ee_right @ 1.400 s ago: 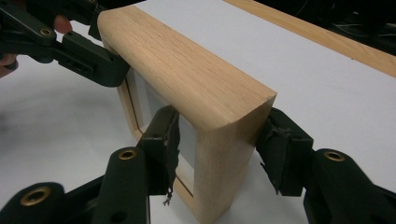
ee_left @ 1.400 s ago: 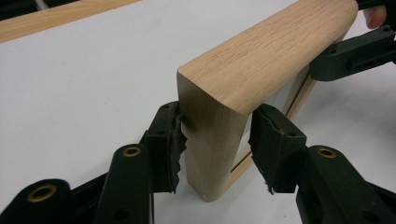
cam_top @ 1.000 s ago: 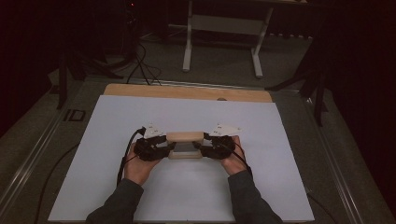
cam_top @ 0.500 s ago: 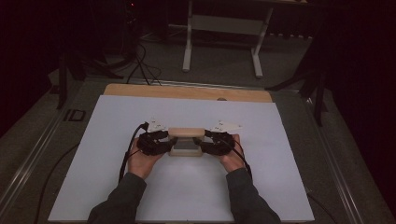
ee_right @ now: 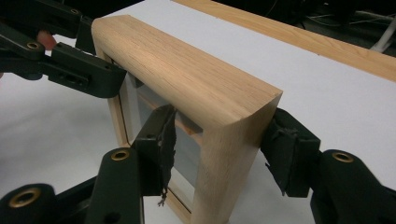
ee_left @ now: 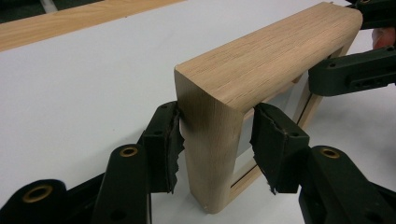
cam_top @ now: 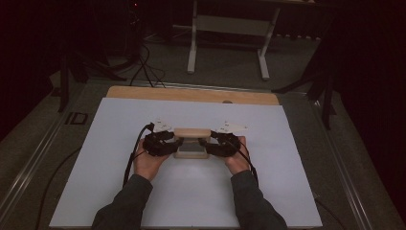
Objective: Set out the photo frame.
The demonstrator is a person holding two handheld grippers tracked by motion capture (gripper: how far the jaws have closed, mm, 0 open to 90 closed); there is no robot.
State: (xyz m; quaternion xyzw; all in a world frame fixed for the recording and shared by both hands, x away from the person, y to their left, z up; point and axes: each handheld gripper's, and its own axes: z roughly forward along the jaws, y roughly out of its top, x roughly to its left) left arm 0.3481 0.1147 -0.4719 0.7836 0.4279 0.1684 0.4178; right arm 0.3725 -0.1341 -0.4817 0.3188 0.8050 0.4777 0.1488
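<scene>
Tools (cam_top: 168, 143) (cam_top: 216, 144) flank wooden frame (cam_top: 192, 134) (white sheet (cam_top: 119, 182) beneath).

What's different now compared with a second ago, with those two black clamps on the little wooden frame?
Very little. Both jaws have just been opening slightly: the left gripper has one pad against the upright light oak frame and a gap at the other, and the right gripper has a gap at its inner pad. The frame's near side now shows more. Both hands and the frame kept their places on the white sheet.
</scene>
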